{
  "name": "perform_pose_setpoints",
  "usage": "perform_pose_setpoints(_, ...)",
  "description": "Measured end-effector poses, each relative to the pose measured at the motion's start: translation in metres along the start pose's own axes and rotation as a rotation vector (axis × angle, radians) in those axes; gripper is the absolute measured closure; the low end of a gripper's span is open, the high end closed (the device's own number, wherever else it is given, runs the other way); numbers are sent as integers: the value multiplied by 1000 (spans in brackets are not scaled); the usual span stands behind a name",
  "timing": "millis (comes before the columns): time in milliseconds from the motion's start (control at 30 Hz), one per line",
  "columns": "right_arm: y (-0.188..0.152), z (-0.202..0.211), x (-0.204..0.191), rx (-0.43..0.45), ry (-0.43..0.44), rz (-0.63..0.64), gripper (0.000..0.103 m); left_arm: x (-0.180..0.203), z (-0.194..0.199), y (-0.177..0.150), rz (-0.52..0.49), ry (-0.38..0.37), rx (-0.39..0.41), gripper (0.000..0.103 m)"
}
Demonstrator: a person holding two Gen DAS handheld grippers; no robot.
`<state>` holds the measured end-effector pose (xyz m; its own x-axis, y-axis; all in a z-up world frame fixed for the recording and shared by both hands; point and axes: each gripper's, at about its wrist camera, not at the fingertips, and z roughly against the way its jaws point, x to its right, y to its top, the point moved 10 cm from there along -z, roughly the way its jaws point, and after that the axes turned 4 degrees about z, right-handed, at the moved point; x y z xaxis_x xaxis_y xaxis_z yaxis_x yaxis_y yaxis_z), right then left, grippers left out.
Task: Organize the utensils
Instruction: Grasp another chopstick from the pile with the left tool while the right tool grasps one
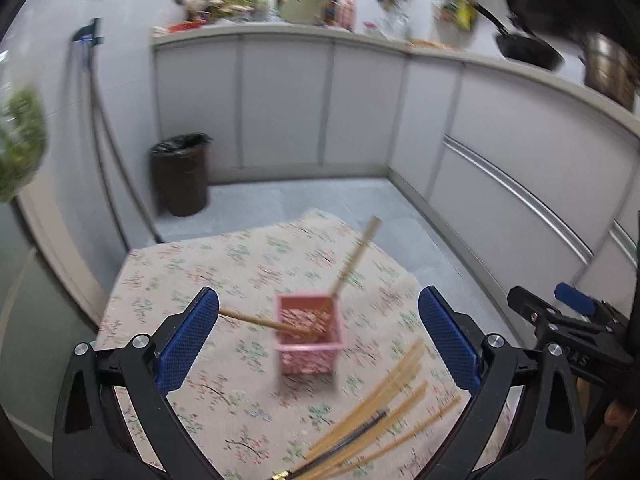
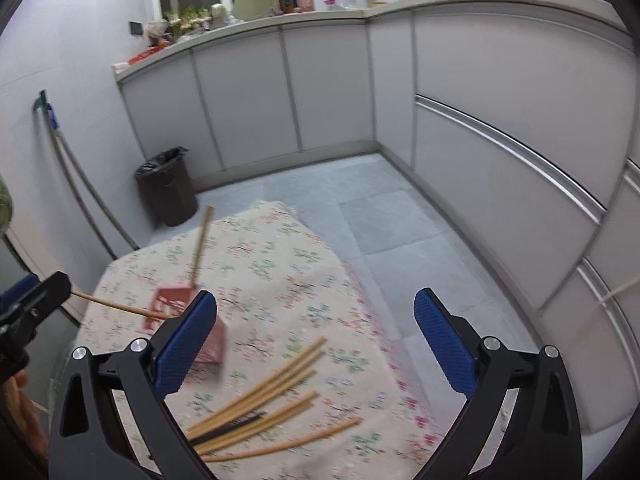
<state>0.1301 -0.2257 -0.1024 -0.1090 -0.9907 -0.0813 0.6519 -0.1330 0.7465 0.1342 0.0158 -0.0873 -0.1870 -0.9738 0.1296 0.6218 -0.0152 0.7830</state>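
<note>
**Both grippers wide above the floral table**

Motion blur softened the pink holder point(image 1: 310, 334) and the countertop clutter; no label there could be read. The left gripper point(image 1: 318, 340) and right gripper point(image 2: 316, 344) both stood spread wide with nothing between the pads. Two chopsticks point(image 1: 356, 258) leaned out of the holder, which sat mid-table on the floral cloth point(image 1: 180, 280). Loose chopsticks point(image 2: 272, 404) lay fanned near the cloth's near edge, their lower ends cut off behind the right gripper's frame. Open floor point(image 2: 380, 216) lay beyond the table, a lined bin point(image 2: 166, 186) against the wall.
</note>
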Motion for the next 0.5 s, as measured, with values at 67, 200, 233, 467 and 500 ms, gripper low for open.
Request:
perform_pose_setpoints(67,-17,0,32,-42,-54,-62,7,19,-7,-9,-48,-59,-52,7)
perform_pose_setpoints(200,-55,-4,102,-148,-112,-341,7,68,-31,-34,-136,-181,-193,7)
perform_pose_setpoints(233,-62,-5,117,-167,-109,-414,7,85,-42,-43,-160,-224,-246,7)
perform_pose_setpoints(467,-103,-24,147,-292,-79,-639,7,134,-137,-95,-118,-251,-557,7)
perform_pose_setpoints(500,-110,-28,143,-320,-58,-661,7,135,-152,-102,-99,-246,-586,7)
